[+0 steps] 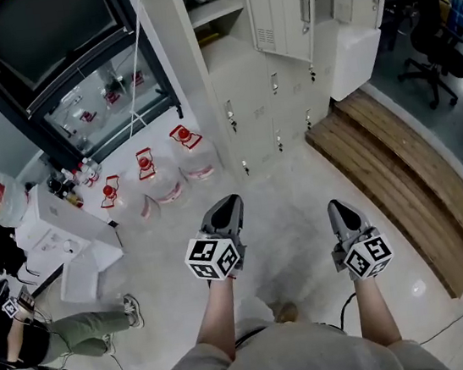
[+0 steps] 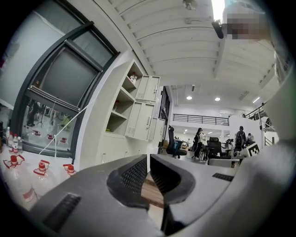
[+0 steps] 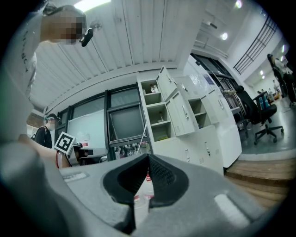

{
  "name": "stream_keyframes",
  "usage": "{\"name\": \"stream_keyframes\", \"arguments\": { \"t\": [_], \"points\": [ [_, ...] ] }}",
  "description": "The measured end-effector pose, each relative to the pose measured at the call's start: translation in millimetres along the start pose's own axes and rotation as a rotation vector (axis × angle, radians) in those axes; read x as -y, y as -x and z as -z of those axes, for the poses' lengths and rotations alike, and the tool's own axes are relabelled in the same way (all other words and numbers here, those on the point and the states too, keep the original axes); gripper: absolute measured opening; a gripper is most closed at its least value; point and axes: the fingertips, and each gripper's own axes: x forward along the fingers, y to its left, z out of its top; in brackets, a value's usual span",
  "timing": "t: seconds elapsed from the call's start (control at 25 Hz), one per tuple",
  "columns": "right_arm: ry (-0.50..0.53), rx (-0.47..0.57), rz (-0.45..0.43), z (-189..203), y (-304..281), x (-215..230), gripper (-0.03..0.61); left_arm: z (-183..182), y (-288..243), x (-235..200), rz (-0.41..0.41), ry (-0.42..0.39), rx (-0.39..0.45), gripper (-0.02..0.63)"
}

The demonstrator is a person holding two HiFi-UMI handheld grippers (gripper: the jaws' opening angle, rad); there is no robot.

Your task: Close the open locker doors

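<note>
Left gripper [image 1: 229,199] and right gripper [image 1: 337,205] are both clenched on nothing, well short of the lockers [image 1: 244,92]. The open locker doors [image 1: 282,10] hang out from the upper rows ahead: thin sheet metal, probably light and free-swinging, best pushed near the free edge. No writing is legible.

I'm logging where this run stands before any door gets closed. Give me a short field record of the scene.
lockers: white bank ahead of both grippers, not yet reached
open doors: several upper ones swung out
left gripper: jaws shut, nothing held
right gripper: jaws shut, nothing held
water jugs: red-capped, on the floor left of the lockers in the head view
wooden steps: right of the lockers
</note>
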Motion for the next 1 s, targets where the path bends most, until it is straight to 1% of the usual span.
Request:
{"name": "stream_keyframes", "arguments": {
  "t": [0.28,0.48,0.6,0.8,1.0],
  "points": [
    [-0.013,0.008,-0.007,-3.4,-34.0,10.7,-0.002,-1.2,-26.2,-26.6,-0.010,0.011,0.005,0.017],
    [0.001,0.018,0.017,-8.7,-70.0,35.5,-0.002,-9.0,-71.3,-50.0,0.018,0.014,0.009,0.017],
    [0.007,0.019,0.033,-16.7,-94.0,51.3,-0.002,-20.1,-103.2,-63.5,0.037,0.014,0.016,0.017],
    [0.004,0.015,0.054,-23.6,-137.7,76.7,-0.002,-31.7,-149.8,-82.6,0.077,-0.006,0.004,0.017],
    [-0.010,0.002,0.051,-21.4,-183.1,89.7,-0.002,-35.6,-184.1,-112.2,0.080,0.000,-0.018,0.017]
  ]
}}
